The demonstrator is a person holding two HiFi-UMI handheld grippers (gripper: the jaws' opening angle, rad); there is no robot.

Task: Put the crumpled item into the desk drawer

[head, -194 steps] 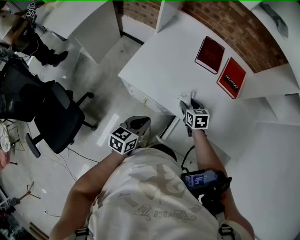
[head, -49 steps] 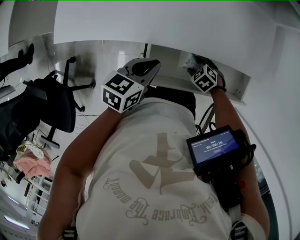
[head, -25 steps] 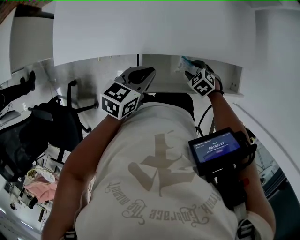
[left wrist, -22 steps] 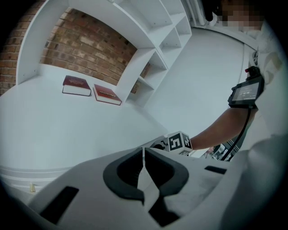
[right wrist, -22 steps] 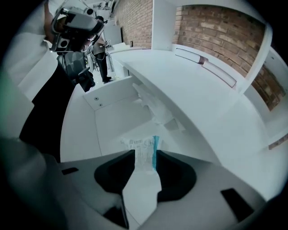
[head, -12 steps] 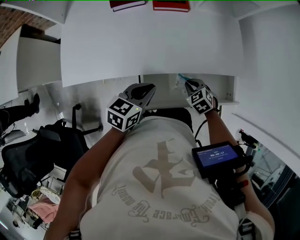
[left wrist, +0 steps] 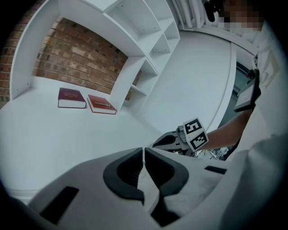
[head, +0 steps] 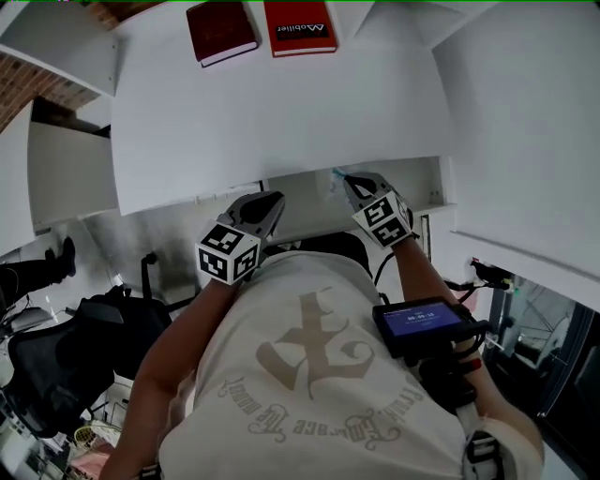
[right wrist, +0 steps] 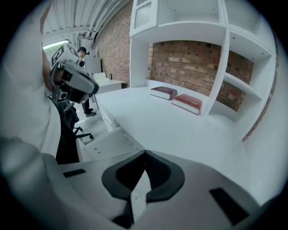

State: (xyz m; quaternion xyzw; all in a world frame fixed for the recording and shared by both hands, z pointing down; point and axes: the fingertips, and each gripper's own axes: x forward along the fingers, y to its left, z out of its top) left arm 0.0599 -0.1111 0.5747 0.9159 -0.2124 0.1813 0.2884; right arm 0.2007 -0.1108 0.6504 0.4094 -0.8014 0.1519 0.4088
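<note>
The pale crumpled item (head: pixel 335 176) shows under the white desk's (head: pixel 281 112) front edge, in the open drawer (head: pixel 412 192), just beyond my right gripper's (head: pixel 349 180) tip. Whether they touch I cannot tell. In the right gripper view the jaws have just been closing, and that gripper (right wrist: pixel 144 153) is shut with nothing showing between the pads, above the drawer (right wrist: pixel 110 141). My left gripper (head: pixel 272 199) hangs beside it to the left, also shut and empty (left wrist: pixel 143 149). The right gripper (left wrist: pixel 164 141) appears in the left gripper view too.
Two red books (head: pixel 222 31) (head: pixel 300 26) lie at the desk's far side below white shelves (right wrist: pixel 225 67) and a brick wall. A black office chair (head: pixel 56 366) stands at the left. A screen device (head: pixel 417 323) is strapped to my right forearm.
Both grippers have risen, the right one more, and it has drawn up from the drawer. The desk top and the red books have come into the head view.
</note>
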